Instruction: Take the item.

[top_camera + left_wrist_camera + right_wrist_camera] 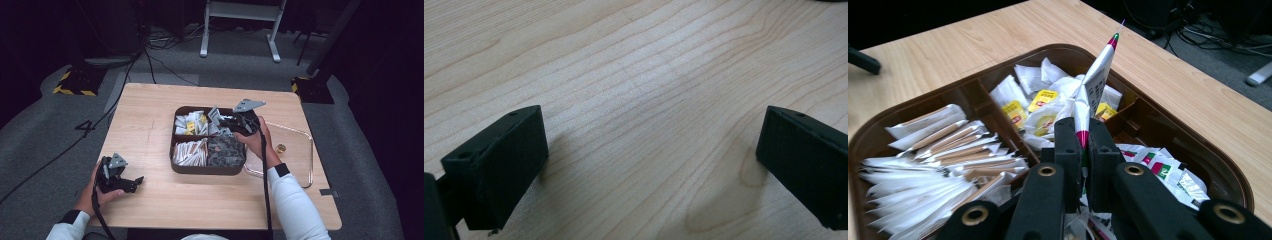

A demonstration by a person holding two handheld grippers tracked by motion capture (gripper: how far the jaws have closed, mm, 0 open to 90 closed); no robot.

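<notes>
A brown divided tray (207,170) sits mid-table. In the right gripper view, my right gripper (1083,142) is shut on a white sachet (1095,75) with red and green ends, held upright above the tray (1168,105). Below it lie yellow-labelled tea bags (1040,102), paper-wrapped stirrers (948,150) and more red-green sachets (1160,167). From above, the right gripper (227,122) hovers over the tray's back right compartment. My left gripper (134,182) rests at the table's front left, apart from the tray. Its jaws (651,150) stand wide open over bare wood.
A clear shallow tray (311,150) lies right of the brown one, with a small gold object (281,148) in it. The right forearm crosses its near corner. Dark packets (226,151) fill the brown tray's front right section. Cables run across the floor behind the table.
</notes>
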